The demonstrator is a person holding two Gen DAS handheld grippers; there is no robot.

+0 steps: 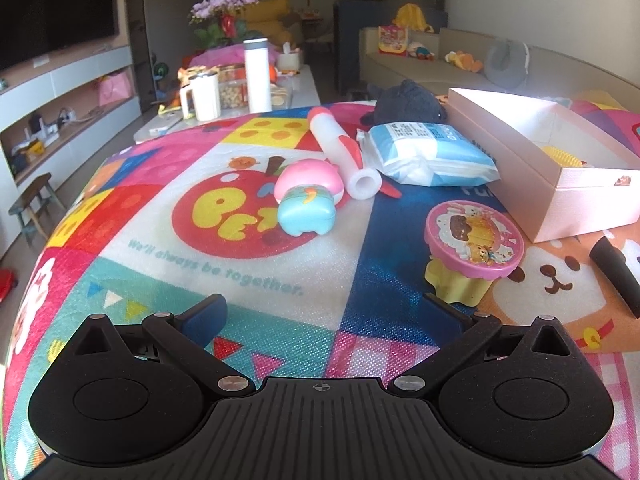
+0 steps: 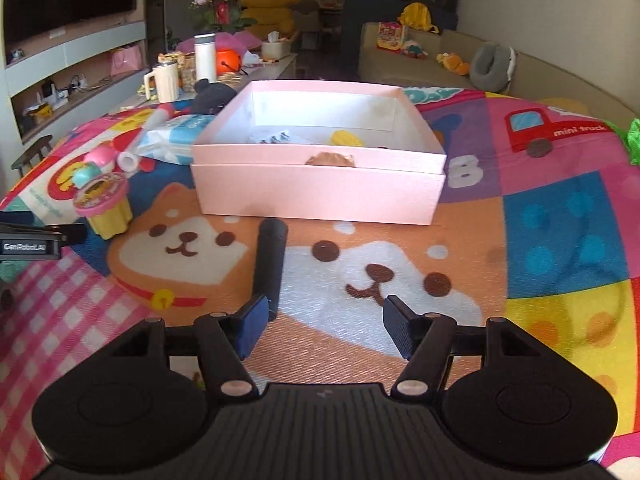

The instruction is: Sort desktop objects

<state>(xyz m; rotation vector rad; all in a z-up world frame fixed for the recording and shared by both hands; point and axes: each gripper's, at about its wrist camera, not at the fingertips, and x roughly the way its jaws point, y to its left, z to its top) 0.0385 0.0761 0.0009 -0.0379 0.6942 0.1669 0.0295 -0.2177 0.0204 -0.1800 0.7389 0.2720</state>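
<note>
A pink box (image 2: 320, 192) stands open on the colourful mat (image 2: 560, 240), with a yellow item (image 2: 346, 138) and small grey pieces inside. A black cylinder (image 2: 270, 260) lies in front of it, just left of my open, empty right gripper (image 2: 322, 330). My left gripper (image 1: 324, 316) is open and empty. Ahead of it lie a pink-lidded yellow cup toy (image 1: 468, 252), a pink and blue toy (image 1: 308, 200), a white tube (image 1: 346, 152) and a blue tissue pack (image 1: 428, 152). The box (image 1: 560, 168) is at its right.
A dark plush toy (image 1: 408, 102) lies behind the tissue pack. Beyond the mat a low table holds a white bottle (image 1: 256, 76), a white mug (image 1: 202, 96) and snacks. A sofa (image 1: 460, 64) is at back right. The left gripper's body (image 2: 28, 240) shows at the right wrist view's left edge.
</note>
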